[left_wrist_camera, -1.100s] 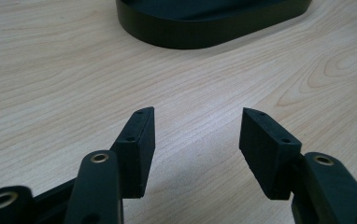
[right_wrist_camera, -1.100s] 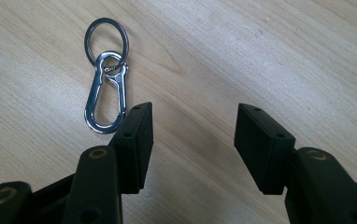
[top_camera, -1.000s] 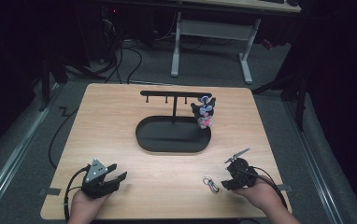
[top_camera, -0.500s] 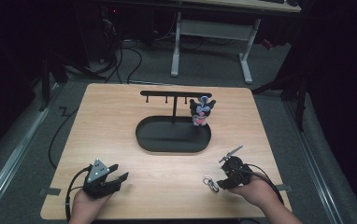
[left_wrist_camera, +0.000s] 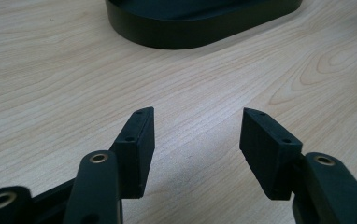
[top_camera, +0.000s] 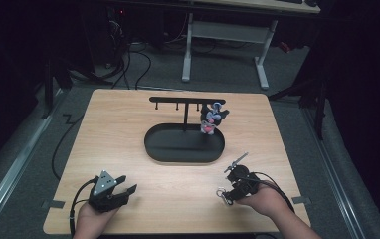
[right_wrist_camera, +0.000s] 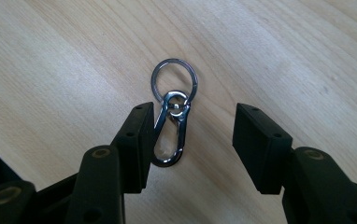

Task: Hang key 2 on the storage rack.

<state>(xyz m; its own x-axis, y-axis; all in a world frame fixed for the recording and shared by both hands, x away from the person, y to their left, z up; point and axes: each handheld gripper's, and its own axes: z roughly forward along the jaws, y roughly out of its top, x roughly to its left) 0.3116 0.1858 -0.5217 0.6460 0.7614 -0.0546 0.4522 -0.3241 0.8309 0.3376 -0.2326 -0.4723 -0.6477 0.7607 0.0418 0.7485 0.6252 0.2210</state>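
High cam overlooks table (top_camera: 128, 114); 2 gripper cams close, sharing tabletop.

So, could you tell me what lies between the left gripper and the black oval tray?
Nothing: in the left gripper view, bare wooden table runs from the left gripper, its jaws open and empty, up to the black oval tray.

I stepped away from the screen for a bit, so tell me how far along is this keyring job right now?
Early. One plush charm already hangs on the black rack over the oval tray. In hand: the right gripper straddles the metal clip and ring lying on the table, jaws just closing, not yet gripping. The left gripper waits open. Lifting and probably hanging it remain.
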